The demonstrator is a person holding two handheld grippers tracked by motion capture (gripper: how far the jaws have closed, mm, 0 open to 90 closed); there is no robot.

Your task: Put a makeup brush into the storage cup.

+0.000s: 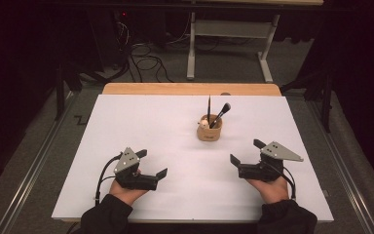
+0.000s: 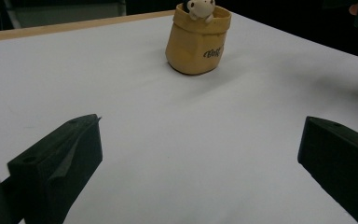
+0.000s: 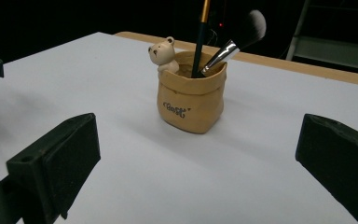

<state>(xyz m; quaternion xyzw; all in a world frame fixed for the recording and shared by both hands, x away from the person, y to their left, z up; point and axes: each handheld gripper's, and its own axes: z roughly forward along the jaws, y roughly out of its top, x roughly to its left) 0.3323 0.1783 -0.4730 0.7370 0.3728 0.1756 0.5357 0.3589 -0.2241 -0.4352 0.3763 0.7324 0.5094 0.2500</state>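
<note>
- Tan pot [image 3: 191, 99] holds a dark pencil [image 3: 199, 39] and a makeup brush [image 3: 235, 42]; bear figure [image 3: 163, 54] on rim.
- Pot lettering unreadable.
- Left gripper [image 1: 153, 164] and right gripper [image 1: 246, 152]: jaws wide apart, empty.

Left gripper [image 1: 153, 163] at 7 o'clock, jaws wide apart, aimed toward 2 o'clock, right gripper [image 1: 246, 151] at 5 o'clock, jaws wide apart, aimed toward 10 o'clock, both hand-held.
</note>
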